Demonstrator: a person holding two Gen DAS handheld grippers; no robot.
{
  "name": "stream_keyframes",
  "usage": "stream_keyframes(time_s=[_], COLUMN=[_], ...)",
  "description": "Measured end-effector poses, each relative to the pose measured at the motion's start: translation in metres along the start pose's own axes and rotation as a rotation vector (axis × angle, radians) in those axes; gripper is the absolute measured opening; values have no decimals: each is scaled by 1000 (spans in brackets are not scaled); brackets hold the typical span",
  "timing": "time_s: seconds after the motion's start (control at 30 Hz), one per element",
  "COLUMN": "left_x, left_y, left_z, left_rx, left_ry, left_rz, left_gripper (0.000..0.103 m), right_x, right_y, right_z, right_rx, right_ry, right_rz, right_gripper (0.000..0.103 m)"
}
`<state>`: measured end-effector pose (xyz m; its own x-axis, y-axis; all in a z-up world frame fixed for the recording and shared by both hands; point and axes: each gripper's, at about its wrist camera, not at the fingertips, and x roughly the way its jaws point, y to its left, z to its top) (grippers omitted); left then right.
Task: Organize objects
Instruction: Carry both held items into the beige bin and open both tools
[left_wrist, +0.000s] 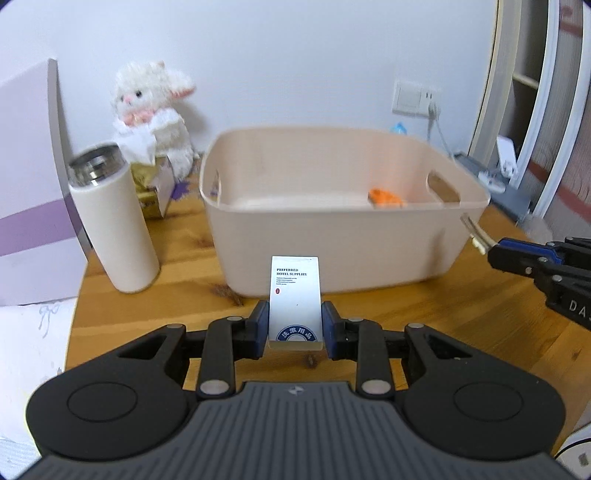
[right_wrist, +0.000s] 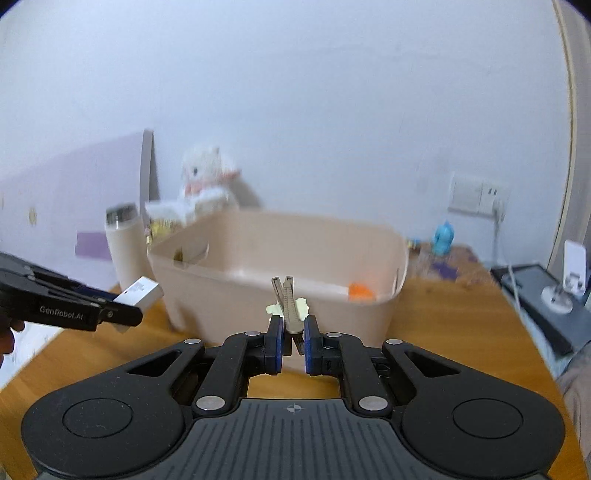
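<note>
While the left gripper (left_wrist: 295, 325) clamps a white hotel-supplies box (left_wrist: 295, 299) and the right gripper (right_wrist: 293, 338) pinches nail clippers (right_wrist: 288, 302), both short of the beige bin (left_wrist: 332, 236) mid-tabletop, each load apparently needs carrying over its near rim.

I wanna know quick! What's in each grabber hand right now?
Left gripper: closed, holding the small white box.
Right gripper: closed, holding the hair clip.
</note>
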<state>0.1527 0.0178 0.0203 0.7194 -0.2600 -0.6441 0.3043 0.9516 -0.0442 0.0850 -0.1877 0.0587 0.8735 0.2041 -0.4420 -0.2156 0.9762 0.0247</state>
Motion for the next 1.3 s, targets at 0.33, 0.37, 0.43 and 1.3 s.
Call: stream_keyframes(time_s=[0.33,0.37,0.43,1.3], left_x=[-16,-13,-4,150], left_y=[-3,-4,-4,-27], left_z=[53,59,69,87], left_rx=[2,2,5,8], left_ry=[-131,-134,-132,252], left_rz=[43,48,59,201], left_gripper=[32,32,32,38], right_x=[11,16,26,159], right_y=[-17,-19,-24,-56], right_z=[53,58,64,55], right_rx=[21,31,38,-22], right_ry=[-96,-95,-96,285], right_rz=[-11,-6,-5,-62], right_gripper=[11,11,11,46])
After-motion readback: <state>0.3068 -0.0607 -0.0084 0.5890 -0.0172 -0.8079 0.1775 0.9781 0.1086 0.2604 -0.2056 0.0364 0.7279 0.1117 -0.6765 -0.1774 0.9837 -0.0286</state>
